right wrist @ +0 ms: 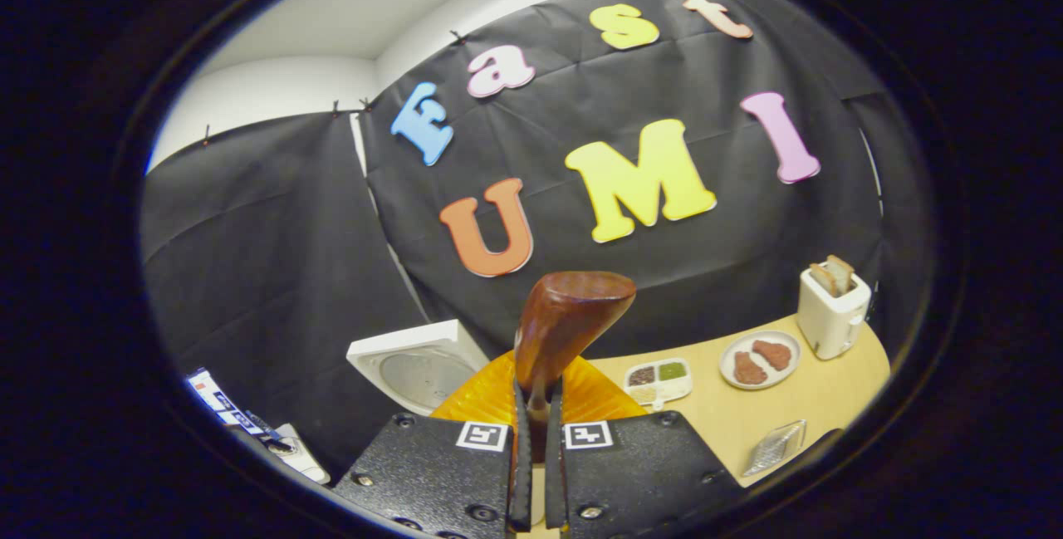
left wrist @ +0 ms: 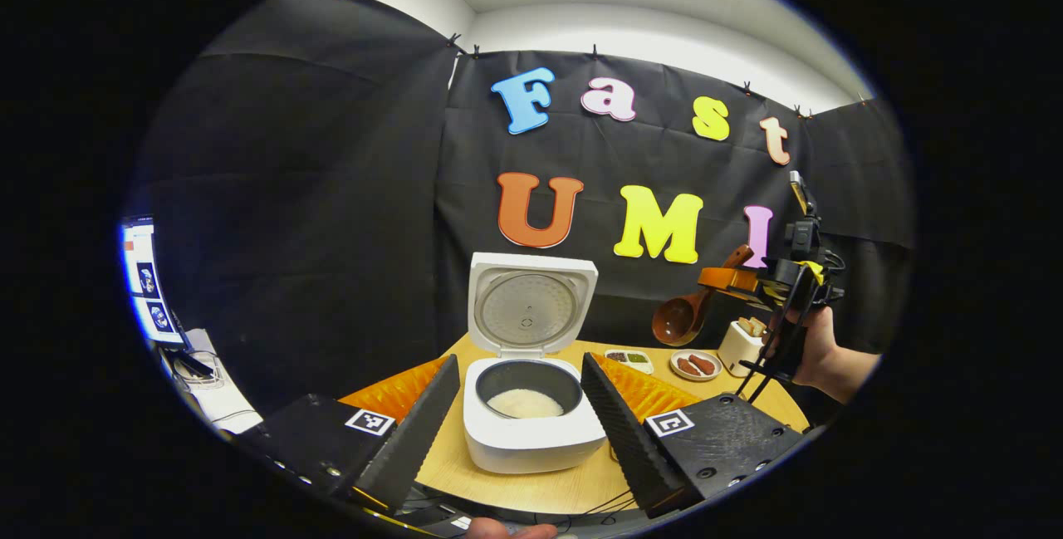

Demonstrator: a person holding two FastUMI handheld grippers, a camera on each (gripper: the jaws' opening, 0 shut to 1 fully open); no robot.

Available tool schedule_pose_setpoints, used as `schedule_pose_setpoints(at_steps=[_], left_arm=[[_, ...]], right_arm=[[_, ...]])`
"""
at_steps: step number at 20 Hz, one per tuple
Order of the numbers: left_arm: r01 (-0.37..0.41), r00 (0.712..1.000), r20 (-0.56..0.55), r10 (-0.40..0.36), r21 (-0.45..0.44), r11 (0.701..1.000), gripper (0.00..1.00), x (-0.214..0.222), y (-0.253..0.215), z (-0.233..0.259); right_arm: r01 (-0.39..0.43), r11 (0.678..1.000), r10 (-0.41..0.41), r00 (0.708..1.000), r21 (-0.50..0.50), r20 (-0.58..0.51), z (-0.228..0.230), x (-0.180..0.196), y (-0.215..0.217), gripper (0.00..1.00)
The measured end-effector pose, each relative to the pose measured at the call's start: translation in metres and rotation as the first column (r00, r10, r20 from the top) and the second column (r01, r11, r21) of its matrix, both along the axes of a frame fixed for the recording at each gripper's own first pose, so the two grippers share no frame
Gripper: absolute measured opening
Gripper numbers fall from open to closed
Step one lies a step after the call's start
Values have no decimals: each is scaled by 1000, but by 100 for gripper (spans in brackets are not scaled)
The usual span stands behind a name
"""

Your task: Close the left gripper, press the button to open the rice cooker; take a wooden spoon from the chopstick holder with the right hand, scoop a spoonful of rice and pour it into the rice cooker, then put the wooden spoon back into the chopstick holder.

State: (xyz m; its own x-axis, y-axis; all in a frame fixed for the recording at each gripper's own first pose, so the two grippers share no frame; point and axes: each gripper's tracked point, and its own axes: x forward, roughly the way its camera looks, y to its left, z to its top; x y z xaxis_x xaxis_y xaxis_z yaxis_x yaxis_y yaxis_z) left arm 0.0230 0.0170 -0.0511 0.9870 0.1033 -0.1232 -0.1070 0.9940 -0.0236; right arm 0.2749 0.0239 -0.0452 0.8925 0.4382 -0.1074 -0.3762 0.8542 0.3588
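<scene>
Wooden spoon point(right wrist: 565, 331) is clamped by its handle between both fingers of the right gripper point(right wrist: 536, 472), raised above the table point(right wrist: 747, 423). Left gripper point(left wrist: 519, 414) stands spread wide, framing the open cooker point(left wrist: 531, 431) holding rice point(left wrist: 524, 404).

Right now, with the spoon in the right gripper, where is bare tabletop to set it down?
Bare wood lies in front of the round plate, between the divided dish and the metal grater. The back edge is crowded: dish, plate and toaster in a row. The open rice cooker takes the table's other end.
</scene>
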Motion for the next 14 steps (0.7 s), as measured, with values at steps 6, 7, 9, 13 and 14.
schedule_pose_setpoints(at_steps=[6,7,9,13,14], left_arm=[[38,999,-21,-38,-2,999,95,20,-21,-7],[43,999,-24,-43,-2,999,95,22,-24,-8],[48,999,-25,-49,-7,999,95,26,-33,-7],[60,997,-41,-60,-4,998,95,37,-53,-11],[63,997,-44,-63,-3,998,95,40,-57,-11]], right_arm=[[194,981,-192,980,30,-52,-18,-4,-121,11],[227,974,-225,973,22,-60,-24,-4,-141,11],[280,960,-279,957,7,-85,-39,-6,-176,11],[346,937,-349,926,-44,-143,-81,2,-226,11],[357,932,-362,919,-59,-157,-95,7,-235,11]])
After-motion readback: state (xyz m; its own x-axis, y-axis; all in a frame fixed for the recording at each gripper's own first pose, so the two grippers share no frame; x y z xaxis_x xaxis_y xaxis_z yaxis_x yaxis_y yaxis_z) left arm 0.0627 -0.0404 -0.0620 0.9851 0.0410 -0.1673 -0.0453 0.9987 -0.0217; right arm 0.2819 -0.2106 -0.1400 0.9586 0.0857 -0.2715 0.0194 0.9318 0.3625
